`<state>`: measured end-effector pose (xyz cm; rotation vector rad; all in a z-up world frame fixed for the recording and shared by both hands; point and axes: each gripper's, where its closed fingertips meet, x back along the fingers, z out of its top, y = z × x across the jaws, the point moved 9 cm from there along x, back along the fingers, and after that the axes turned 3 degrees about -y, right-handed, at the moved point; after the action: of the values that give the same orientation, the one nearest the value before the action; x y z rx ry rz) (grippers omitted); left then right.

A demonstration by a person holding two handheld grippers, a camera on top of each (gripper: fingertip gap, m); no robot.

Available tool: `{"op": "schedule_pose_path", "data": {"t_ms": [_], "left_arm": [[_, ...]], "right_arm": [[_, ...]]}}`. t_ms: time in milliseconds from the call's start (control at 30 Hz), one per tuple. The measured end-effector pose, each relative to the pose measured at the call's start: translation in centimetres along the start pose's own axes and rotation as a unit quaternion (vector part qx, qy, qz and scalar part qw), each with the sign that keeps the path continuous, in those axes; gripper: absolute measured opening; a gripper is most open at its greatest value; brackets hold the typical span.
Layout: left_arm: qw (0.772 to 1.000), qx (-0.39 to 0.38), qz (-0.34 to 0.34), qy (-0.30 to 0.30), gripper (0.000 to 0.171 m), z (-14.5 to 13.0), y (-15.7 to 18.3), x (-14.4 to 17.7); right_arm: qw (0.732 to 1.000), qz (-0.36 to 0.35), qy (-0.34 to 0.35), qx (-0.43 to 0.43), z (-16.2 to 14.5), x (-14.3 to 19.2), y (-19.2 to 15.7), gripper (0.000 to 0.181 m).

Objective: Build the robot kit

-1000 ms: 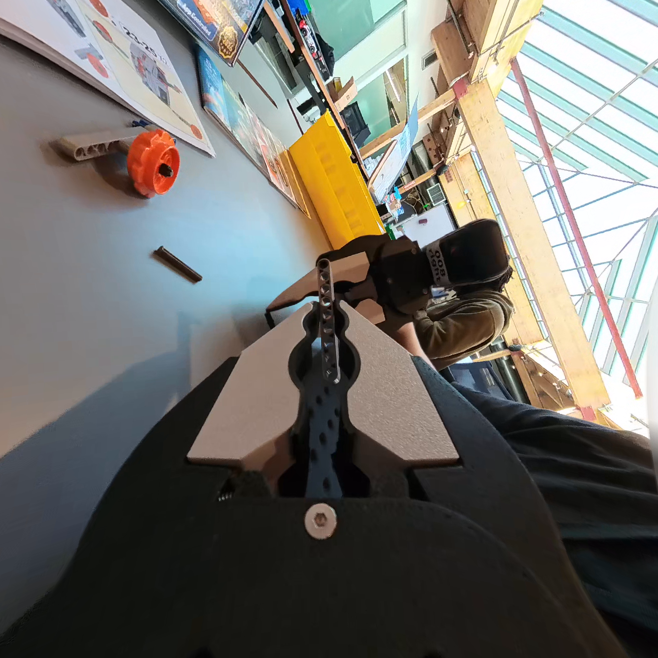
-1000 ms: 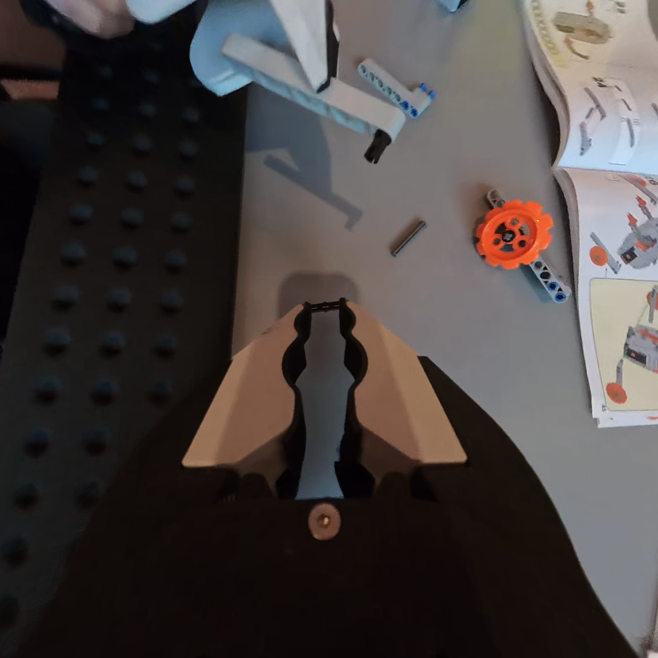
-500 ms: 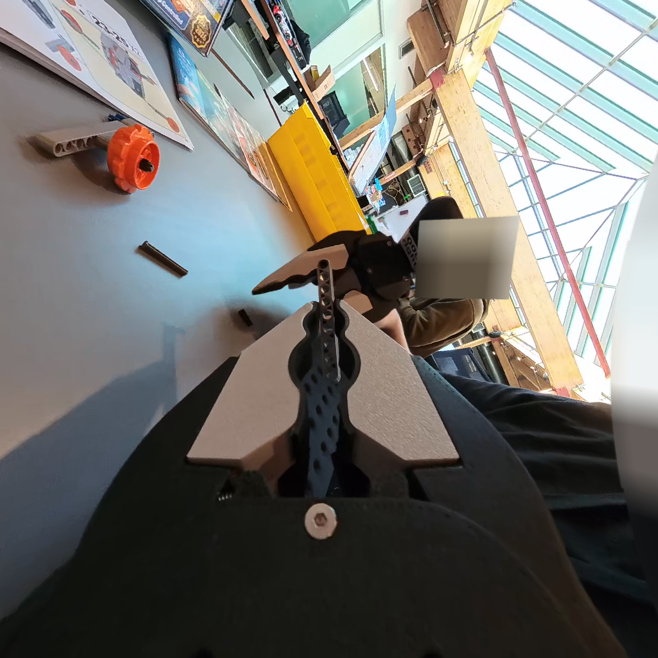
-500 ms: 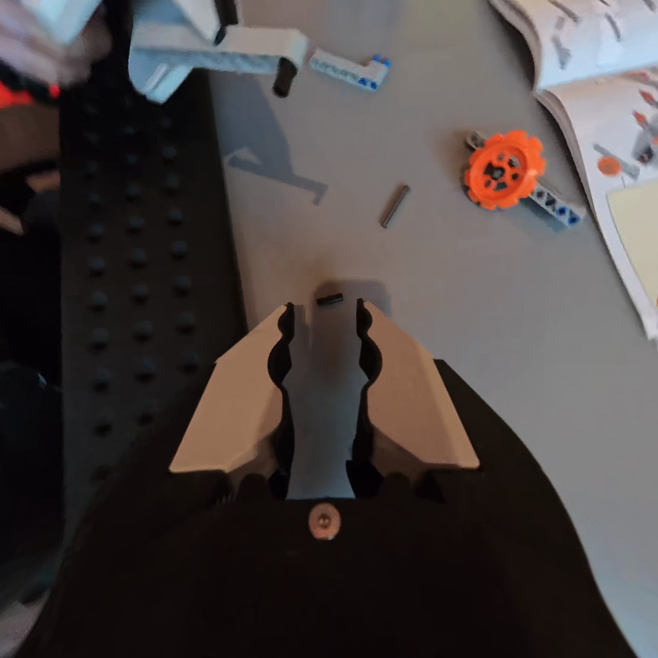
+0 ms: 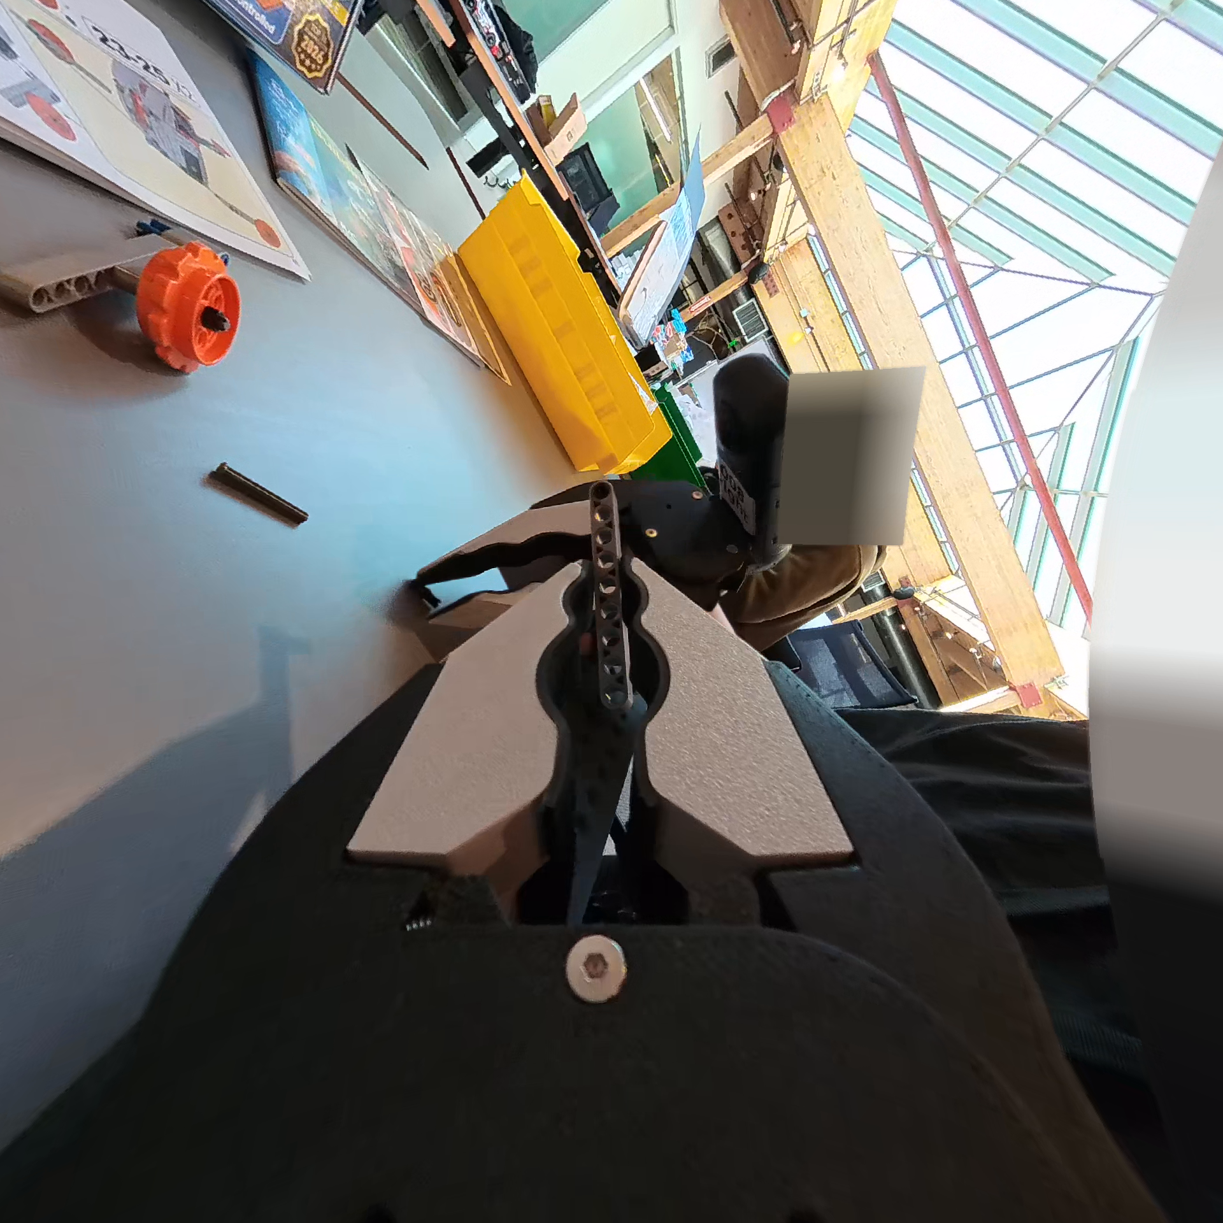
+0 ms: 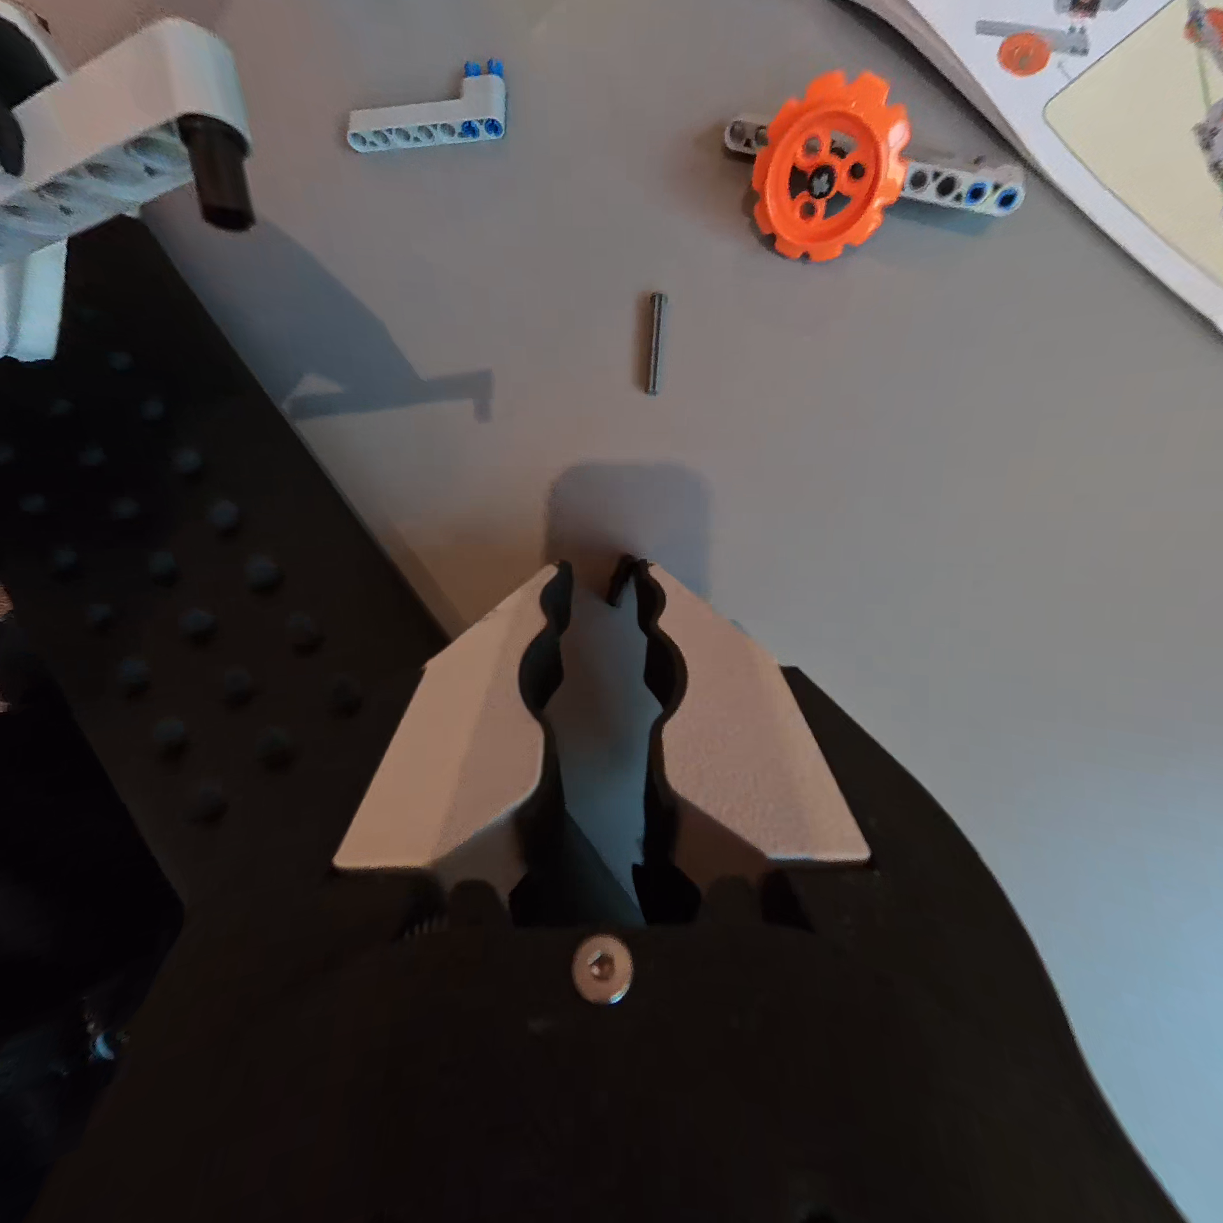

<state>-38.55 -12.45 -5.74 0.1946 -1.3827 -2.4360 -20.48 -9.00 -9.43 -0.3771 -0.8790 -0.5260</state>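
Left wrist view: left claw (image 5: 605,582) tilted sideways over the grey desk (image 5: 165,595).
Left claw state: clamped on a dark grey perforated beam (image 5: 607,595); beam stands up between the fingers, its top end poking past the tips.
Behind it: right claw (image 5: 463,582) low at the desk, tips touching or nearly touching the surface.
On desk: dark axle rod (image 5: 258,495) lying loose; orange gear wheel (image 5: 188,306) on a grey beam (image 5: 59,286); open instruction booklet (image 5: 132,112) beyond them; yellow bin (image 5: 562,344) farther back.
Person: brown sleeve (image 5: 794,589) behind the right claw.

Right wrist view: right claw (image 6: 599,576) pointing down at the desk (image 6: 926,529).
Right claw state: fingers slightly apart, not clamped; small black pin (image 6: 621,586) sits against the inner tip of the right-hand finger, cannot tell if it is gripped.
Ahead: axle rod (image 6: 654,344) lying free, well apart from the tips; orange gear wheel (image 6: 830,173) on its grey beam (image 6: 959,188) upper right.
Also: white L-shaped beam (image 6: 430,116) with blue pins, upper centre; booklet (image 6: 1138,119) at the right edge.
Upper left: white beam piece (image 6: 126,139) with a black peg, raised above the desk, blurred.
Left side: black studded mat (image 6: 165,595) along the desk edge.
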Motion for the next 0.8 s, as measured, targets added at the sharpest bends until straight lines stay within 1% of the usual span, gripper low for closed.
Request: {"op": "schedule_pose_path", "data": {"t_ms": [67,100,167,267,367,533,667,800], "left_arm": [[1.000,0.001,-0.003,-0.001,0.006,0.0,0.1,0.0],[1.000,0.000,-0.003,-0.001,0.006,0.0,0.1,0.0],[1.000,-0.001,-0.003,-0.003,0.006,-0.1,0.2,0.0],[1.000,-0.002,-0.003,-0.003,0.006,-0.1,0.3,0.0],[1.000,-0.003,-0.003,-0.001,0.006,-0.1,0.4,0.1],[1.000,-0.003,-0.001,-0.001,0.006,-0.1,0.5,0.2],[1.000,-0.004,-0.002,-0.002,0.006,-0.1,0.5,0.2],[1.000,-0.004,-0.003,-0.005,0.006,-0.2,0.5,0.2]], "right_arm": [[1.000,-0.022,-0.006,0.020,0.0,-0.1,0.0,0.009],[0.999,-0.024,-0.006,0.028,0.0,-0.1,0.0,0.009],[0.999,-0.010,-0.003,0.040,0.0,-0.2,0.0,0.004],[0.999,0.017,-0.001,0.042,-0.1,-0.2,0.6,0.005],[0.997,0.028,0.000,0.066,-0.2,-0.1,0.9,0.006],[0.986,-0.007,0.009,0.166,-0.2,0.1,0.8,0.016],[0.971,-0.021,0.015,0.238,-0.4,0.2,0.4,0.015],[0.950,-0.035,0.017,0.309,-0.6,0.4,-0.1,0.013]]}}
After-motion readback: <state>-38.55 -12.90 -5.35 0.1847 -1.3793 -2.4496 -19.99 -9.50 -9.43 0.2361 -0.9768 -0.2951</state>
